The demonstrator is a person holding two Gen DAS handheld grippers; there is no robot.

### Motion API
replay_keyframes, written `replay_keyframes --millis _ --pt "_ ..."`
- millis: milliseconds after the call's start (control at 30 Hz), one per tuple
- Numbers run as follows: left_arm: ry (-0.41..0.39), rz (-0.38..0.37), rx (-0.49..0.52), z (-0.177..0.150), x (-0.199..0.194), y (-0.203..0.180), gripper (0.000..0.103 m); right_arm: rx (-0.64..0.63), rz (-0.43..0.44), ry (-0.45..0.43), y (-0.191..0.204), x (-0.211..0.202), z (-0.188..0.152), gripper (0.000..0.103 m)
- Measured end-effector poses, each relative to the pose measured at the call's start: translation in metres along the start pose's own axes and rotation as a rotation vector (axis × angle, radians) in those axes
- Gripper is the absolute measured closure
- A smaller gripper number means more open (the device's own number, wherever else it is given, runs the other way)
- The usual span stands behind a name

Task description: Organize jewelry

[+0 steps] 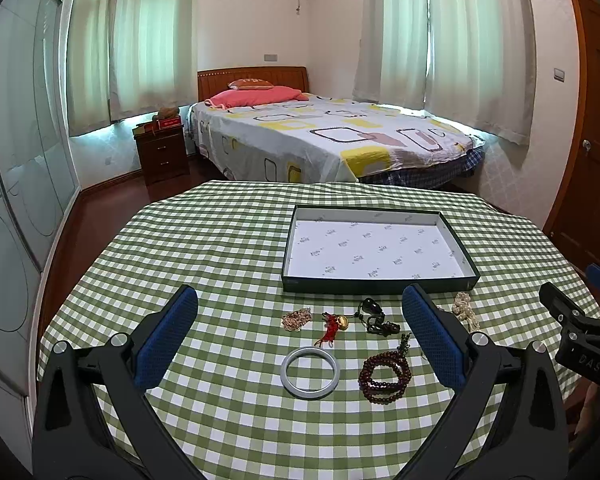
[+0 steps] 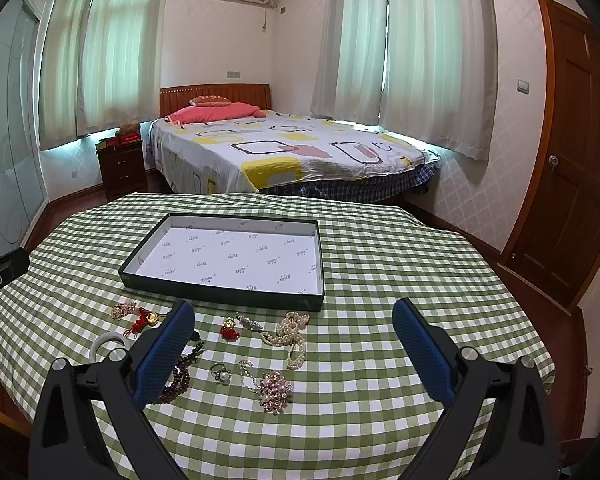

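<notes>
A shallow dark box [image 1: 380, 282] with white lining stands empty on the checked table; it also shows in the right wrist view [image 2: 220, 296]. In front of it lie a pale bangle [image 1: 311, 354], wooden bead bracelet [image 1: 384, 376], red-tasselled gold charm [image 1: 334, 326], dark cord pendant [image 1: 374, 312] and gold chain [image 1: 297, 317]. The right wrist view shows a pearl necklace [image 2: 290, 334], pink brooch [image 2: 275, 392], ring [image 2: 220, 372] and red charm [image 2: 230, 330]. My left gripper [image 1: 300, 344] is open above the bangle. My right gripper [image 2: 294, 356] is open above the pearls and brooch.
The green checked tablecloth [image 1: 220, 248] covers a round table. A bed [image 1: 324, 136] stands behind it, a nightstand [image 1: 162, 150] at back left, a wooden door [image 2: 576, 160] at right. The right gripper's body shows at the left wrist view's right edge [image 1: 576, 332].
</notes>
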State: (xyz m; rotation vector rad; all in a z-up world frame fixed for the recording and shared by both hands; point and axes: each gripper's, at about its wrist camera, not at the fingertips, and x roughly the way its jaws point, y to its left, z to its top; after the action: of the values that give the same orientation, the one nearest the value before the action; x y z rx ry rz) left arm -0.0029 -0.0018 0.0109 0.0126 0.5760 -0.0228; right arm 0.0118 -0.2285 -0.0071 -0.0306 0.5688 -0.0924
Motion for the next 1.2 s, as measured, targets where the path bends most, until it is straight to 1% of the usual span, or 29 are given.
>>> replay_keyframes --millis 300,1200 --pt "-0.021 0.0 0.0 0.003 -0.008 -0.001 0.003 -0.006 -0.004 -0.019 0.0 -0.003 0.003 0.006" --pt "-0.024 -0.005 -0.007 0.001 -0.009 0.001 0.003 -0.006 -0.007 -0.035 0.001 -0.007 0.004 0.006"
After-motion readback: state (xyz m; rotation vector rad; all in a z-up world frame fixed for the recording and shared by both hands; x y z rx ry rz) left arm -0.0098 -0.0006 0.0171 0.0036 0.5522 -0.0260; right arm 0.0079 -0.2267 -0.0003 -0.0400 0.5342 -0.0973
